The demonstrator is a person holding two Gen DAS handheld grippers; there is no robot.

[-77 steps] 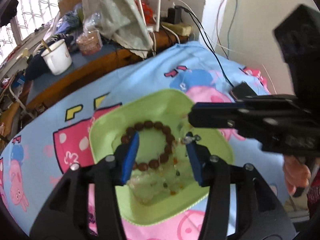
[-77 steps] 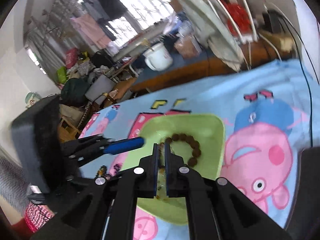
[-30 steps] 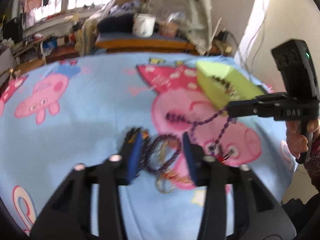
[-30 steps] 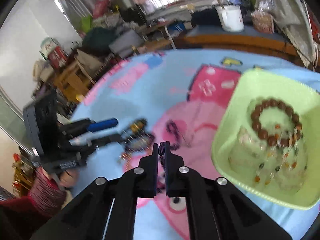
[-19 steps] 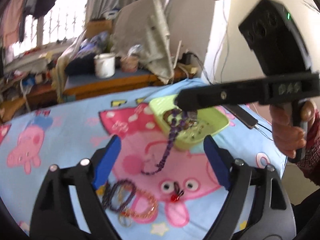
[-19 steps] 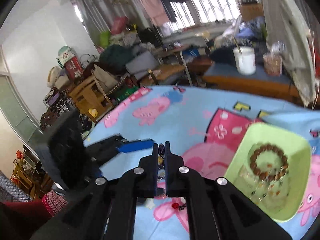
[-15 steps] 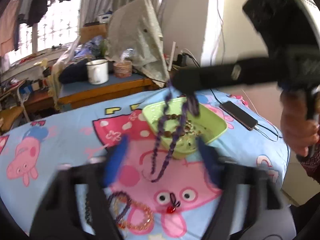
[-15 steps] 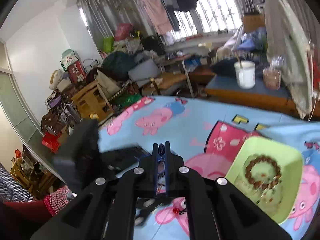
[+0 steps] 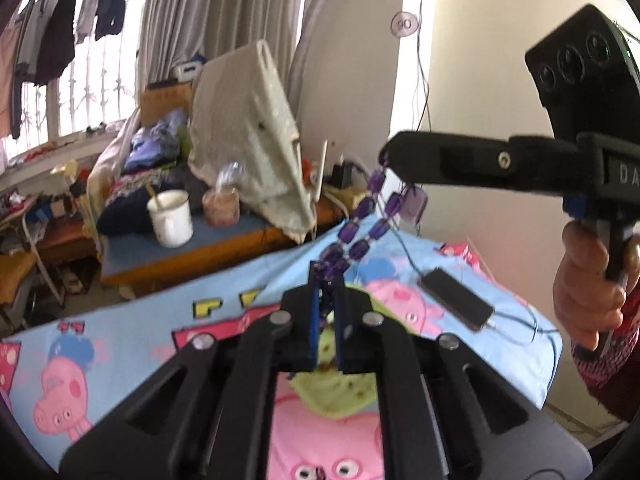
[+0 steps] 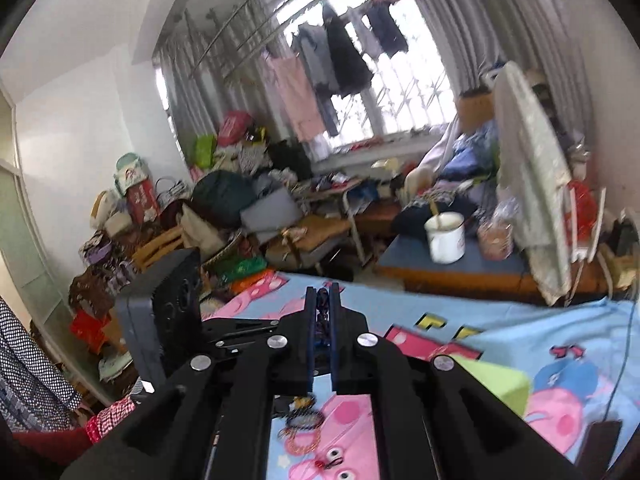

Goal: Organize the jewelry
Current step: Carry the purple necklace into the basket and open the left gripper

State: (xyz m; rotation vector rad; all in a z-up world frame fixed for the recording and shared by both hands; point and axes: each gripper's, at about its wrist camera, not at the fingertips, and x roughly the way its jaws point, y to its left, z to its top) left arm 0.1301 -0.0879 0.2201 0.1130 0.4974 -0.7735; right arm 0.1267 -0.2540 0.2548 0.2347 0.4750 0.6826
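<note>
Stretching limp, light purple faceted-bead necklace (image 9: 362,216) above green plastic tray (image 9: 340,386), left gripper (image 9: 327,300) and right gripper (image 10: 323,312) each clamped on one end.

The left gripper (image 9: 327,280) has just been closing and now pinches the lower end of a purple bead strand (image 9: 362,220). The strand runs up toward 1 o'clock to the right gripper (image 9: 390,158), clamped on its top end. A green tray (image 9: 340,396) lies below on the cartoon sheet (image 9: 120,344)
</note>
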